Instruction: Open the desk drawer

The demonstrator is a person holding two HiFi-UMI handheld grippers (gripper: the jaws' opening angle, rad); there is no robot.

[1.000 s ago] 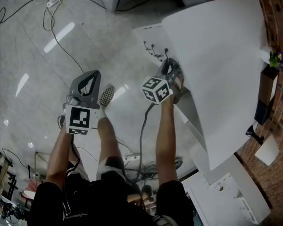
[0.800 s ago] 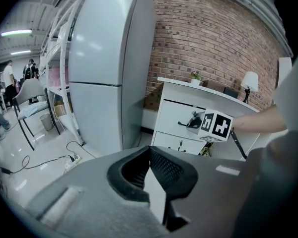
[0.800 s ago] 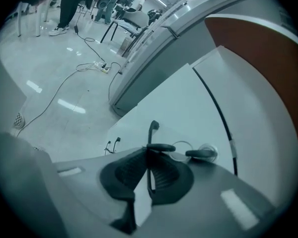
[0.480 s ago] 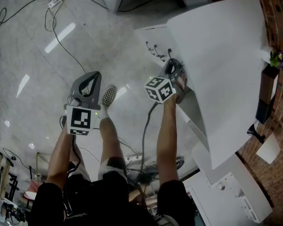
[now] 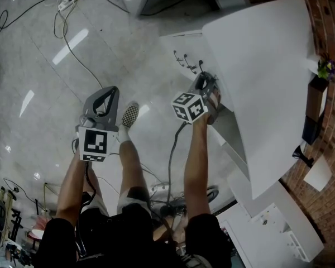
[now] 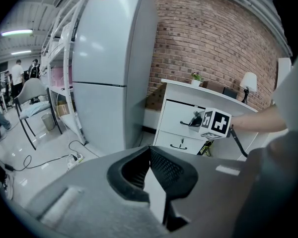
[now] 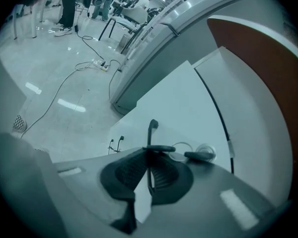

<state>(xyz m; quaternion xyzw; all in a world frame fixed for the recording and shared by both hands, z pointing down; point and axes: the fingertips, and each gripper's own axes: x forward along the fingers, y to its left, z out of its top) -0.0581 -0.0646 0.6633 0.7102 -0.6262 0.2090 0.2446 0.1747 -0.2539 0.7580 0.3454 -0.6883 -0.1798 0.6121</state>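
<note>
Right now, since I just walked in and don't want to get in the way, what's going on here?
A person holding a gripper in each hand is working at the white desk. The right gripper is shut on the handle of the top drawer, which looks barely out, if at all. The left gripper hangs aside over the floor, jaws together, holding nothing.
</note>
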